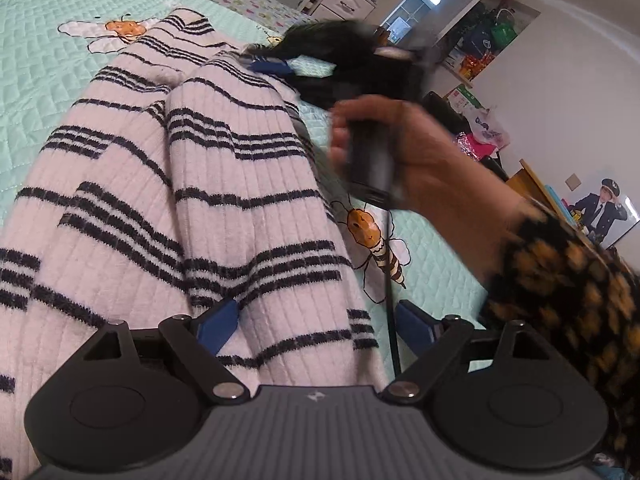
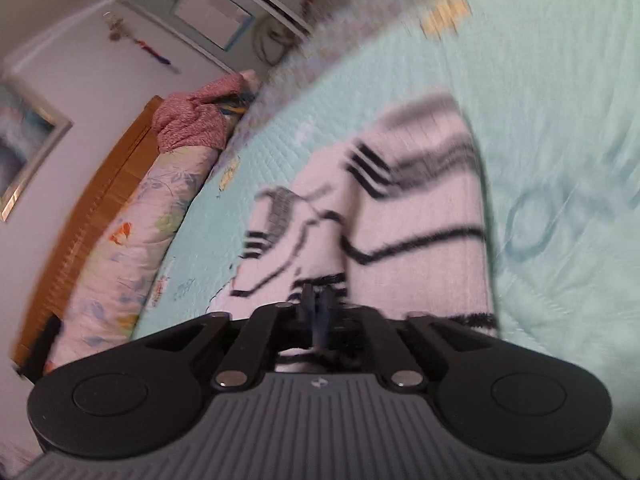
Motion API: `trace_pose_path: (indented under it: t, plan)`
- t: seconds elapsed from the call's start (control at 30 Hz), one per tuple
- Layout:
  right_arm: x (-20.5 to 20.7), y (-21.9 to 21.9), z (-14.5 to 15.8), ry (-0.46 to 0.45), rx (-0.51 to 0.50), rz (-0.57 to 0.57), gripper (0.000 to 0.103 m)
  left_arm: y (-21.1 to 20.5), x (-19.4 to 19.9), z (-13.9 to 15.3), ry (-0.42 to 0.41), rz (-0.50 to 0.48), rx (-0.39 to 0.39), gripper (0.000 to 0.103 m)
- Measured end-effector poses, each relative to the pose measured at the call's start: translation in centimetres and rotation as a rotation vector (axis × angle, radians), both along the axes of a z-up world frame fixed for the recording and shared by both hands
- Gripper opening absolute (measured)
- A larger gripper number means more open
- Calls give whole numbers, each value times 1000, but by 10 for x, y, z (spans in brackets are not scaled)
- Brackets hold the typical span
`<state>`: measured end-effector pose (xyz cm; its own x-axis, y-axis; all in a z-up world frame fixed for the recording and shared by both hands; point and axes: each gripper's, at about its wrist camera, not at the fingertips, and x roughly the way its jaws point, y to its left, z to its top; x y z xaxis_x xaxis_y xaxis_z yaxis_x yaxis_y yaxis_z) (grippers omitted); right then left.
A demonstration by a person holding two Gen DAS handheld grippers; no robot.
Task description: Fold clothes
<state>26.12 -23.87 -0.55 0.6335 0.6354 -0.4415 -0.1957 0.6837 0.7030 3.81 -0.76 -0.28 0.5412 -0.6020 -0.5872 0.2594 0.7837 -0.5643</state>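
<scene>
Our right tongs (image 2: 318, 312) looked pressed on the striped sweater (image 1: 224, 184), though blurry. It stretched long up the bed (image 1: 36, 92); left tongs (image 1: 320, 326) spread around it.

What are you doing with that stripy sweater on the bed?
A person is folding the striped sweater on the bee-print bedspread, with a gripper in each hand. The right gripper is shut on the sweater's fabric. The left gripper is open, with sweater fabric lying between its fingers.

Fuzzy ribbed knit sweater (image 1: 224, 184) on a matt quilted cloth bedspread (image 1: 40, 80); wooden headboard (image 2: 92, 200).
</scene>
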Motion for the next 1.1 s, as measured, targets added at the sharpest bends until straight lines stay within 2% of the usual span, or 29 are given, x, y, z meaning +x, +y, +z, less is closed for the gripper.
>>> trace_pose_path:
  t: [0.1, 0.2, 0.37, 0.47, 0.5, 0.57, 0.63, 0.67, 0.73, 0.8, 0.9, 0.97, 1.03, 1.1]
  plan:
    - [-40, -10, 28, -53, 43, 37, 24, -2, -2, 1, -11, -10, 19, 88]
    - [-80, -6, 41, -10, 14, 114, 26, -1, -10, 11, -10, 2, 27, 88]
    - [-143, -7, 41, 48, 45, 197, 28, 13, -49, 41, -18, -17, 36, 88]
    - [-169, -8, 28, 96, 116, 206, 42, 15, -70, 46, 19, -16, 112, 88]
    - [-175, -6, 20, 123, 107, 194, 46, 14, -76, 45, 43, -13, 151, 88]
    - [-180, -2, -2, 193, 75, 146, 45, 14, -82, 37, 105, -15, 201, 88]
    - [-183, -1, -15, 226, 75, 92, 29, 15, -85, 30, 172, -22, 213, 88]
    - [-184, -2, -16, 229, 85, 64, 29, 16, -89, 32, 168, -24, 213, 88]
    - [-192, 0, -3, 189, 97, 31, 32, 16, -96, 35, 158, -29, 212, 88]
    - [-207, -1, 20, 98, 124, 4, 32, 13, -105, 44, 124, -47, 225, 89]
    - [-232, -9, 52, -26, 164, -57, 38, 6, -119, 55, 78, -83, 256, 89]
    - [-251, -16, 65, -98, 134, -116, 42, 2, -131, 60, 57, -106, 294, 89]
    - [-266, -23, 72, -162, 31, -180, 47, 0, -143, 64, 39, -127, 335, 89]
    - [-277, -27, 74, -227, -198, -265, 48, -1, -154, 66, 26, -140, 382, 89]
